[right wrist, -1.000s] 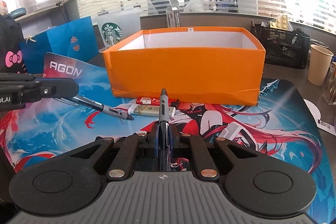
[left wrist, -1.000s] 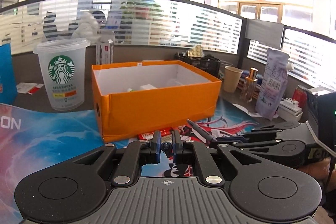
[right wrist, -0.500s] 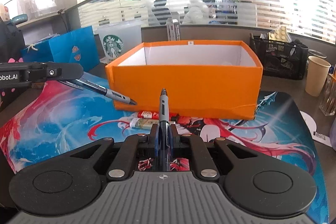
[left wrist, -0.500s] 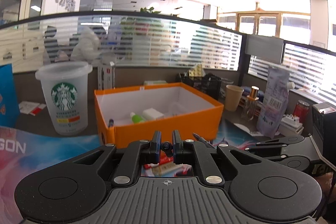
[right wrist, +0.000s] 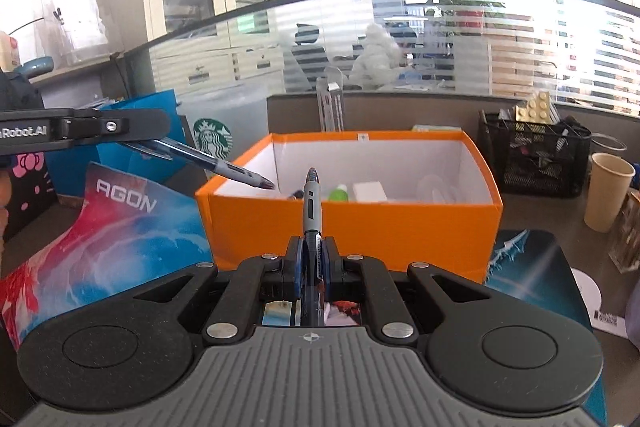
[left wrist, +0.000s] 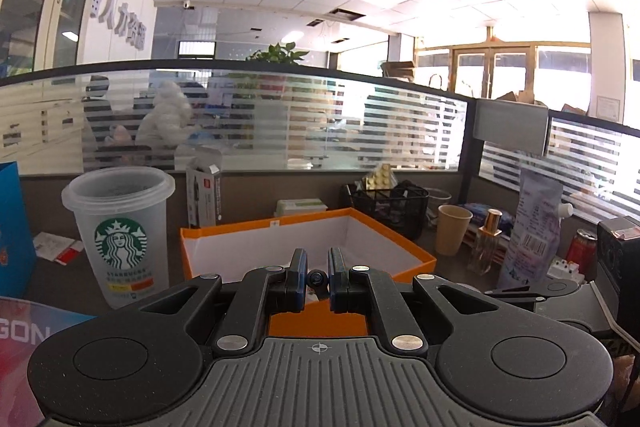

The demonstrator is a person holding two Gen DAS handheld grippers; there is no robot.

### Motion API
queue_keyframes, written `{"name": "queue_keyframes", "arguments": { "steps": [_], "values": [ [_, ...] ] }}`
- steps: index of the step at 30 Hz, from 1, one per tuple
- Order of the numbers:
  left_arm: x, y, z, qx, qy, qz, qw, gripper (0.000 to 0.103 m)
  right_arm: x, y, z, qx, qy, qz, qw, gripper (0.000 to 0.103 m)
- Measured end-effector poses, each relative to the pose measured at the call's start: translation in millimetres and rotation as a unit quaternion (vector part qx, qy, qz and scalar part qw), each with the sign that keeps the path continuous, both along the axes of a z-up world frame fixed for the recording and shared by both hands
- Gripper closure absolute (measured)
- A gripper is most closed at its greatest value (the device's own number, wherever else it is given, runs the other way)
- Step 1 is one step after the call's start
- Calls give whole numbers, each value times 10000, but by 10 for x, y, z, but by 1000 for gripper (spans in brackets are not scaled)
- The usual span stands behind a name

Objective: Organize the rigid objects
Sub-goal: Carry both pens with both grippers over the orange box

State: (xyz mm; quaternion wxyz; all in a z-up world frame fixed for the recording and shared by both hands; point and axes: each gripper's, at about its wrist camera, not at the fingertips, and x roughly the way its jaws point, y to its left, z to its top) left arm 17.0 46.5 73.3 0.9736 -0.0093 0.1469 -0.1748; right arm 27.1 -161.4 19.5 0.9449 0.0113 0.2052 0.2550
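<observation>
An open orange box [right wrist: 360, 227] with a white inside stands on the desk mat; it also shows in the left wrist view [left wrist: 404, 251]. My right gripper [right wrist: 311, 259] is shut on a blue pen [right wrist: 310, 203] that points forward at the box's near wall. My left gripper [left wrist: 318, 277] is shut on another blue pen [left wrist: 317, 279], seen end-on. In the right wrist view that left gripper [right wrist: 152, 137] holds its pen [right wrist: 216, 165] with the tip over the box's left rim. A green-capped item [right wrist: 340, 193] and a white block [right wrist: 370, 191] lie inside the box.
A Starbucks cup [left wrist: 120, 239] stands left of the box. A black mesh organizer [right wrist: 536, 155], a paper cup [right wrist: 608, 191] and a perfume bottle [left wrist: 486, 247] stand to the right. A blue bag [right wrist: 132, 131] and the AGON mat [right wrist: 120, 227] lie at the left.
Both grippers have risen with their pens and moved toward the box. The left pen's tip now reaches over the box's left rim.
</observation>
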Motion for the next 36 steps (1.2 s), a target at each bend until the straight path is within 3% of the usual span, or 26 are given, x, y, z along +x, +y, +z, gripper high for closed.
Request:
{"name": "queue_keyframes", "arguments": {
  "steps": [11,23,36],
  "values": [
    [357,-28,2,44,75,45,10000,95,302,17,117,-6,-133,12,9999,94],
    [1009,23,-137,8,407,318,9987,95,919,47,245,-56,-186,-27,9998,94],
    [1432,101,-358,-54,738,399,9965,95,1472,197,3,-292,217,-38,9993,94]
  ]
}}
